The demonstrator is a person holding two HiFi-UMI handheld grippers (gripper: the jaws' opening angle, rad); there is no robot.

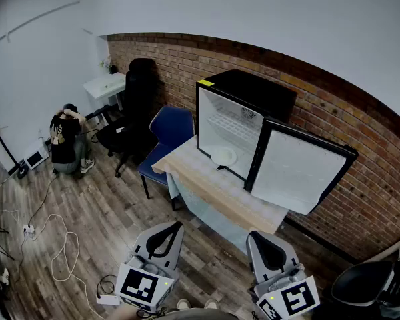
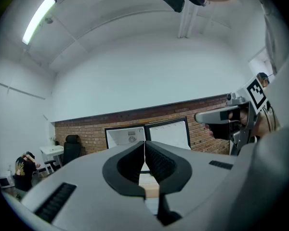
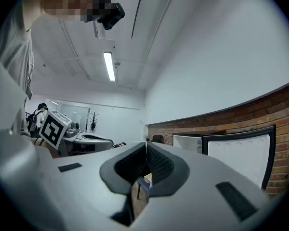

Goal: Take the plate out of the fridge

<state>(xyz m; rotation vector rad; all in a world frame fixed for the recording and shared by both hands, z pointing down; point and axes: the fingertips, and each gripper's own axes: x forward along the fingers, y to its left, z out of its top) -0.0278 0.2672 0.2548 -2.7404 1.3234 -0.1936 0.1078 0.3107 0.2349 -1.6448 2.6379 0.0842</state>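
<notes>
So the black mini fridge (image 1: pixel 253 95) is sitting on a light wooden bench (image 1: pixel 217 193) pushed up against the brick wall (image 1: pixel 360 145), and its door (image 1: pixel 300 172) is swung wide open toward the right side of the head view. The white plate (image 1: pixel 223 156) is inside on the fridge floor, right at the front by the lower edge of the opening, with nothing touching it. Both tools are well back from the bench, low in the head view over the wood floor (image 1: pixel 107 225). The left hand-held gripper (image 1: pixel 175 227) has its jaws pressed together with nothing between them, which you can see plainly in its own view, where it's aimed roughly at the open fridge. Same deal with the right hand-held gripper (image 1: pixel 255 237): jaws closed up on each other and empty, aimed more to the left of the fridge, which sits off to the right in its view. Each one has its marker cube (image 1: pixel 143 285) facing up at the head camera. Off to the left of the bench there's a blue chair (image 1: pixel 172 129) tucked just beside it, then a black office chair (image 1: pixel 137 105) further along the wall, and a person (image 1: pixel 67 139) crouched down by the white wall. Some white cables (image 1: pixel 53 245) are looped across the floor on that side.
</notes>
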